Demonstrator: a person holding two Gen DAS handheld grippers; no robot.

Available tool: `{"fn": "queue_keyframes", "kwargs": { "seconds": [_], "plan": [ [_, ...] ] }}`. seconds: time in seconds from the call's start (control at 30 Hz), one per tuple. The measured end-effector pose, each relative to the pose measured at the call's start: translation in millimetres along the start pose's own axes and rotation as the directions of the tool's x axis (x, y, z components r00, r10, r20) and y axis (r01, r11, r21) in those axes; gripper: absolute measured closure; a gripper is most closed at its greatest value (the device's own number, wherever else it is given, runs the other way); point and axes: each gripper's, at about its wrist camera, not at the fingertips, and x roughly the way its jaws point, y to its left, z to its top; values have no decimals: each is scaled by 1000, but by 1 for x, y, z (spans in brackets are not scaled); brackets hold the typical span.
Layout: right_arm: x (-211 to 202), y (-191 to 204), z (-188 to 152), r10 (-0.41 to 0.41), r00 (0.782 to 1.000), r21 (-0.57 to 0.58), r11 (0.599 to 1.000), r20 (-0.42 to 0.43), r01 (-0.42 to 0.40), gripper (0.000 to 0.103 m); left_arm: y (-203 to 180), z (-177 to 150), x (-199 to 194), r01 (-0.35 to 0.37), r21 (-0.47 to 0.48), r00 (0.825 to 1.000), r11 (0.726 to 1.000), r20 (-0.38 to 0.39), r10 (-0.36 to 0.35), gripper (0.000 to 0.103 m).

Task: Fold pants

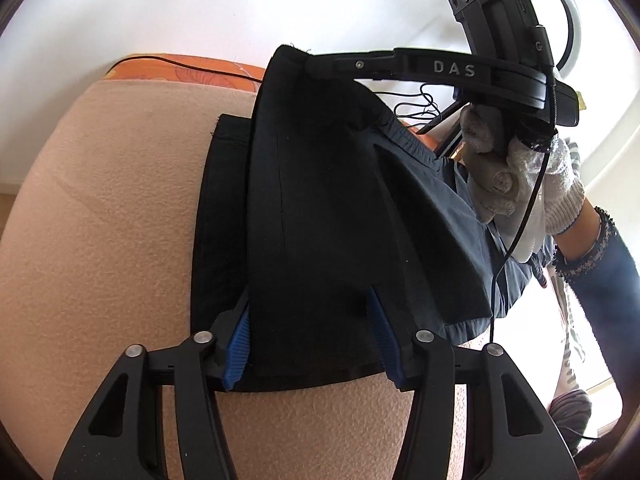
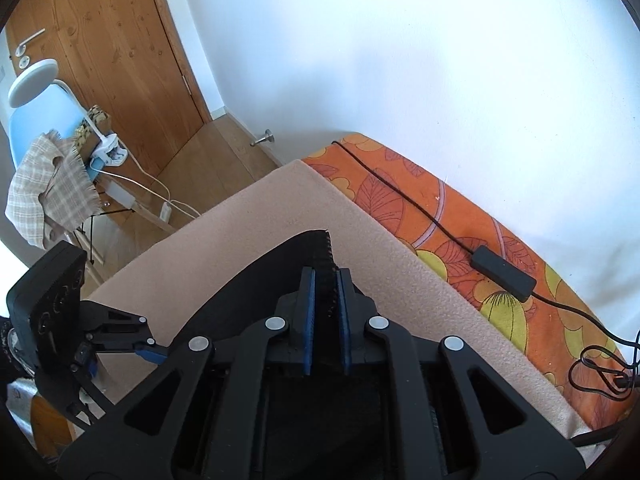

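Note:
Black pants (image 1: 320,180) lie on a beige padded surface (image 1: 100,220), with their upper layer lifted off it. My left gripper (image 1: 308,300) is at the near edge, its blue pads pressed on both sides of a thick fold of the fabric. My right gripper (image 1: 308,62) holds the far top corner of that layer, carried by a gloved hand (image 1: 520,168). In the right wrist view, the right gripper (image 2: 326,276) is shut on the ribbed edge of the pants (image 2: 280,264). The left gripper (image 2: 148,354) shows low on the left there.
A grey-blue garment (image 1: 460,200) lies under the pants on the right. An orange floral sheet (image 2: 440,208) with a black cable and adapter (image 2: 504,268) runs along the wall. A chair with a checked cloth (image 2: 52,192) and a wooden door (image 2: 120,40) stand beyond the surface's end.

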Motion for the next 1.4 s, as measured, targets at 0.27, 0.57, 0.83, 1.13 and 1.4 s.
{"fn": "queue_keyframes", "kwargs": {
  "seconds": [0.27, 0.57, 0.83, 1.13, 1.4],
  "plan": [
    [33, -4, -8, -45, 998, 30, 998, -53, 47, 92, 8, -3, -11, -47, 20, 999, 999, 8, 47, 96],
    [58, -2, -6, -134, 988, 23, 990, -71, 136, 92, 23, 3, -22, -116, -9, 993, 993, 29, 116, 97],
    [29, 3, -10, -105, 994, 48, 993, -41, 107, 74, 15, -3, -28, -162, -17, 986, 987, 37, 162, 97],
    [-103, 18, -84, -180, 982, 111, 979, 64, 172, 44, -33, -4, -55, -112, 62, 987, 992, 119, 104, 69],
    [-232, -17, -201, -380, 925, 281, 889, 16, 361, 35, -116, -13, -35, 24, 209, 996, 978, 79, -41, 50]
  ]
}}
